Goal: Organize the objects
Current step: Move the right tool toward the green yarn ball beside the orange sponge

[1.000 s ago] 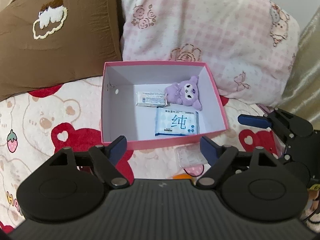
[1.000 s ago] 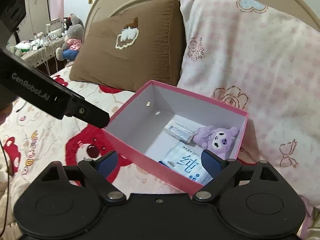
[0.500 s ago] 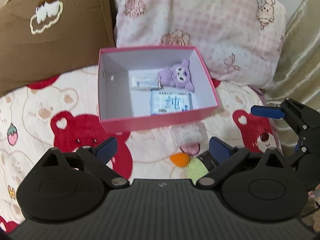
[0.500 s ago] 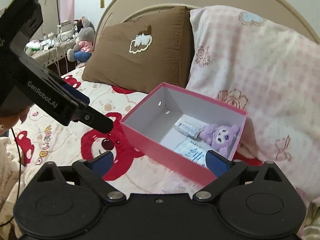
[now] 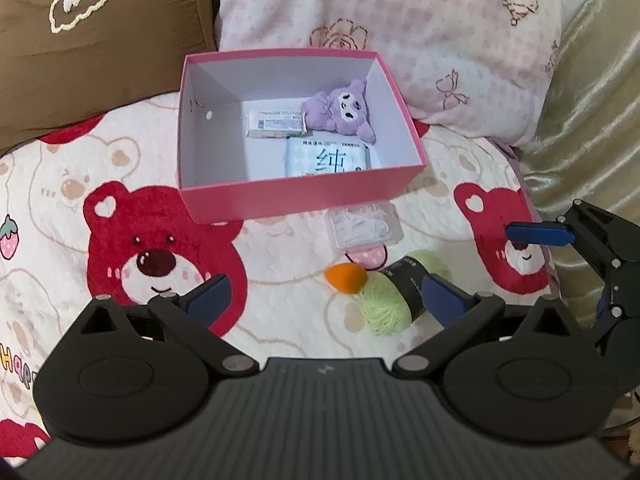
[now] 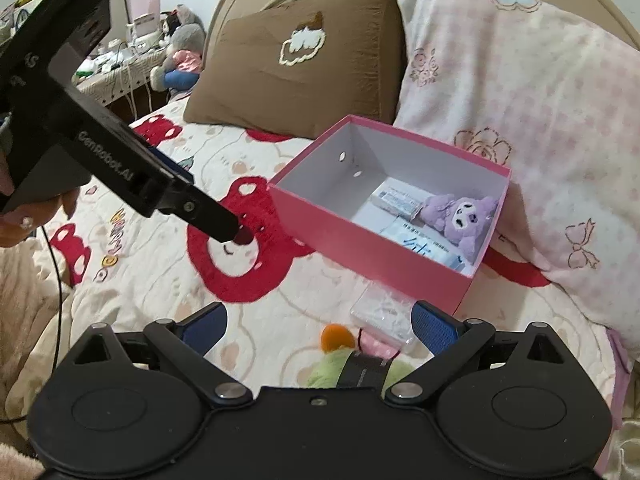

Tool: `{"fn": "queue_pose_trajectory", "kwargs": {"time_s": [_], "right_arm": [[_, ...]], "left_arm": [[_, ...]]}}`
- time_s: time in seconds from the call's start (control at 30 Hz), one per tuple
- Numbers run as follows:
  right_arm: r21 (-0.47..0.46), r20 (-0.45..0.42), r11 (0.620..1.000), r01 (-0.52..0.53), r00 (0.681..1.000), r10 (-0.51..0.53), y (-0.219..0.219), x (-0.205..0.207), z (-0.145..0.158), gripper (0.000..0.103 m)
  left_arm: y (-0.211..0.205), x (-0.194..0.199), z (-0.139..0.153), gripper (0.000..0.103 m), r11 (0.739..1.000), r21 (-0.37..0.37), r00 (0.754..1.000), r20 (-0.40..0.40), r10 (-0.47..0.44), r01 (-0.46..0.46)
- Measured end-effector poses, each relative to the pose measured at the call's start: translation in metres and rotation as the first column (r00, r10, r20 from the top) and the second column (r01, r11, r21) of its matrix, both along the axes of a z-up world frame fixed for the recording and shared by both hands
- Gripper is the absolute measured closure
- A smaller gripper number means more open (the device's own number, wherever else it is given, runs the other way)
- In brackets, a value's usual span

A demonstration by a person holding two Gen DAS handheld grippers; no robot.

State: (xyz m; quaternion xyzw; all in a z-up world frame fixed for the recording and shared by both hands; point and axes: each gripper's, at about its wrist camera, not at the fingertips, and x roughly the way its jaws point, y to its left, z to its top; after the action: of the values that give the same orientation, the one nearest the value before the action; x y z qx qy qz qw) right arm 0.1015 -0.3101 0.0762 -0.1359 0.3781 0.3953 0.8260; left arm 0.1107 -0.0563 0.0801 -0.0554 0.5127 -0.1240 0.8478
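A pink box (image 5: 280, 196) (image 6: 360, 240) sits open on the bed. It holds a purple plush (image 5: 340, 110) (image 6: 460, 216), a white carton (image 5: 276, 123) (image 6: 396, 200) and a wipes pack (image 5: 326, 158) (image 6: 424, 246). In front of it lie a clear plastic case (image 5: 364, 226) (image 6: 380, 314), an orange sponge (image 5: 346, 278) (image 6: 338, 336) and green yarn (image 5: 386, 300) (image 6: 352, 370). My left gripper (image 5: 324, 294) is open and empty above the bed, near the yarn. My right gripper (image 6: 318, 322) is open and empty, just above the yarn and sponge.
A brown pillow (image 5: 92, 36) (image 6: 304, 60) and a pink pillow (image 5: 380, 28) (image 6: 520, 112) stand behind the box. A gold cushion (image 5: 592, 120) is at the right. The bear-print bedspread (image 5: 140, 248) extends left. A cluttered side table (image 6: 120, 60) stands beyond the bed.
Both grippers have pulled back from the box. The clear case, orange sponge and green yarn have come into view. Both stay open.
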Motion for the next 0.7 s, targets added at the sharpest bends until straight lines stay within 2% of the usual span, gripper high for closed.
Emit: {"fn": "queue_pose_trajectory", "kwargs": {"time_s": [0.1, 0.27, 0.43, 0.7], "right_arm": [[0.058, 0.003, 0.998, 0.020, 1.000, -0.020, -0.005, -0.005, 0.002, 0.003], [0.145, -0.041, 0.988, 0.061, 0.998, -0.055, -0.017, -0.003, -0.004, 0.003], [0.150, -0.014, 0.987, 0.054, 0.998, -0.053, -0.022, -0.010, -0.021, 0.003], [0.073, 0.039, 0.992, 0.104, 0.993, -0.107, -0.023, -0.016, -0.067, 0.003]], "left_arm": [[-0.001, -0.002, -0.006, 0.000, 1.000, -0.008, 1.000, -0.012, -0.001, 0.001], [-0.003, -0.005, -0.016, 0.000, 1.000, -0.013, 1.000, -0.020, 0.007, -0.007], [-0.009, -0.011, -0.030, 0.000, 1.000, -0.018, 1.000, -0.022, 0.013, -0.013], [-0.024, -0.018, -0.060, 0.000, 0.995, -0.079, 0.998, 0.019, 0.055, -0.053]]}}
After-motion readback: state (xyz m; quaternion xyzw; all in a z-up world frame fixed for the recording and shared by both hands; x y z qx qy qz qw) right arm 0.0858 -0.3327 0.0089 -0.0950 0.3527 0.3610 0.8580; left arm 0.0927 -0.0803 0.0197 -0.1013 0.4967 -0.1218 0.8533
